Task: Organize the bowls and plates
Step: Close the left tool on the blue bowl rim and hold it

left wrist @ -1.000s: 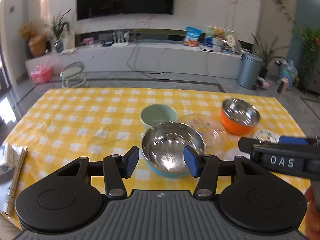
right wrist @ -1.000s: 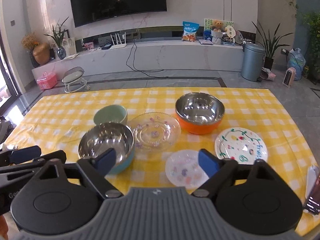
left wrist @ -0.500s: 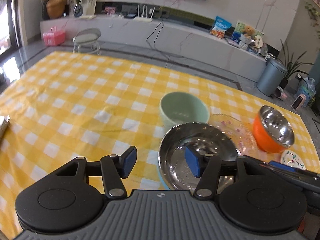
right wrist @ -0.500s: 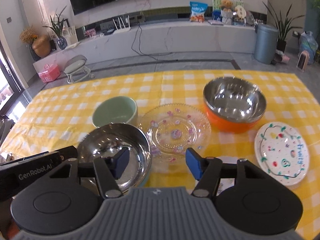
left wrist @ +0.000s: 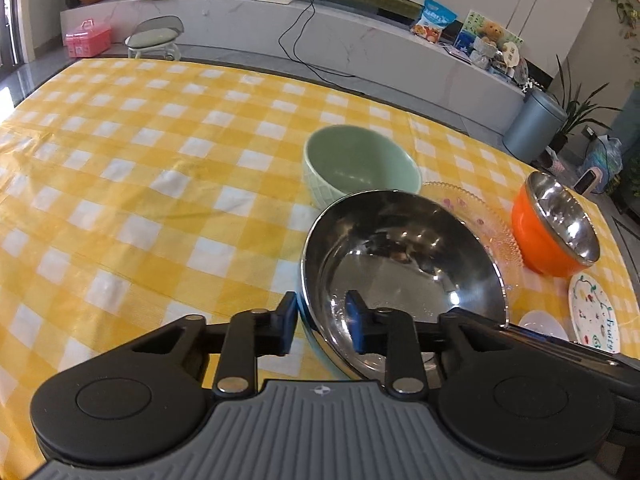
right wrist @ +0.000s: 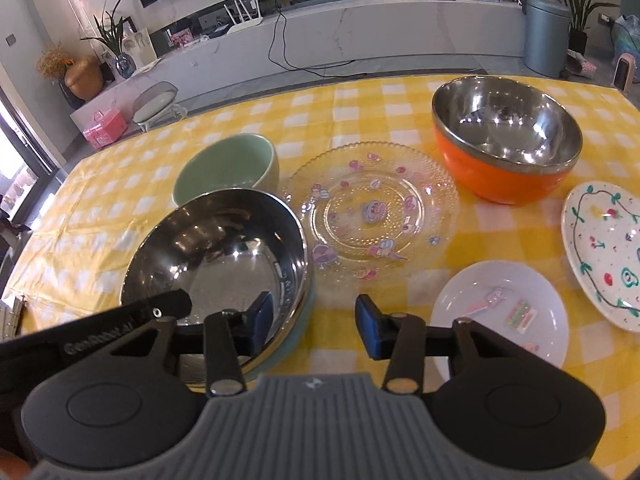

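Observation:
A steel bowl with a blue outside (left wrist: 400, 264) (right wrist: 216, 256) sits near the table's front. My left gripper (left wrist: 320, 326) straddles its left rim, one pad inside and one outside, jaws narrowed but a gap shows on each side of the rim. My right gripper (right wrist: 312, 326) straddles the same bowl's right rim with wider jaws. A green bowl (left wrist: 360, 164) (right wrist: 228, 168) stands behind it. A clear flowered plate (right wrist: 368, 208), an orange steel-lined bowl (right wrist: 508, 136) (left wrist: 556, 224), a small white plate (right wrist: 500, 312) and a painted plate (right wrist: 604, 248) lie to the right.
The table wears a yellow checked cloth (left wrist: 140, 168). A ring binder edge (right wrist: 12, 312) lies at its left front corner. Beyond the table are a low white TV bench (left wrist: 320, 28), a stool (left wrist: 156, 36) and a grey bin (left wrist: 534, 128).
Both grippers have moved down and in onto the blue steel bowl's rim. The left jaws have narrowed around the left rim; the right jaws have narrowed a little.

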Demonstrator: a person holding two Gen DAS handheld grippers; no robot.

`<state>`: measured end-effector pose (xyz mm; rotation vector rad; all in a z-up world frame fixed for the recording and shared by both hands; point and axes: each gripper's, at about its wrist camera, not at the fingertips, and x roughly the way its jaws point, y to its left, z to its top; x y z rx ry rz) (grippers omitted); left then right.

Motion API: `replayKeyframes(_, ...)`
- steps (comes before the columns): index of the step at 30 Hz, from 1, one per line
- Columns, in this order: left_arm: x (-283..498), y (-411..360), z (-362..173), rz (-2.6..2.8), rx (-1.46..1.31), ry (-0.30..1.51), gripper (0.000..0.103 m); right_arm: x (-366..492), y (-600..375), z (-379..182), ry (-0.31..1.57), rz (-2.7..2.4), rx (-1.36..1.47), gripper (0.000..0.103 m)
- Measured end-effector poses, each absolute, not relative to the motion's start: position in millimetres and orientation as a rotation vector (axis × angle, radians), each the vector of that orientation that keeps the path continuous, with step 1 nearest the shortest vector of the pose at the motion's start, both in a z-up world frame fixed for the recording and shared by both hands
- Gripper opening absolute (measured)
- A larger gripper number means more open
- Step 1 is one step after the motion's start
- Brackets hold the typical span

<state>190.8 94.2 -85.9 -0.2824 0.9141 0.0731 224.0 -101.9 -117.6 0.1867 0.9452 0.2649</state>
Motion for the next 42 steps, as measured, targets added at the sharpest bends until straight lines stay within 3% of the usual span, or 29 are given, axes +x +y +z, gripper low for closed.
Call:
replayKeyframes(2, 191, 94, -86, 0.072, -0.276, 0.908, 0.019, 223, -103, -118, 0.945, 0.283, 0.203, 0.027)
replayKeyframes(4, 190, 93, -86, 0.068, -0.269, 0.903, 0.019, 222, -101, -119, 0.943, 0.295, 0.206, 0.021)
replayKeyframes(11, 188, 89, -82, 0.072, -0.241, 0.898, 0.016, 218, -100, -117, 0.950, 0.272, 0.201, 0.016)
replayKeyframes(27, 142, 80, -35, 0.091, -0.233, 0.864, 0.012, 174, -120, -70, 0.958, 0.306, 0.237, 0.015)
replayKeyframes(42, 84, 71, -41, 0.108, -0.308, 0.919, 0.011, 116, -146, -72, 1.001, 0.355, 0.251, 0.015)
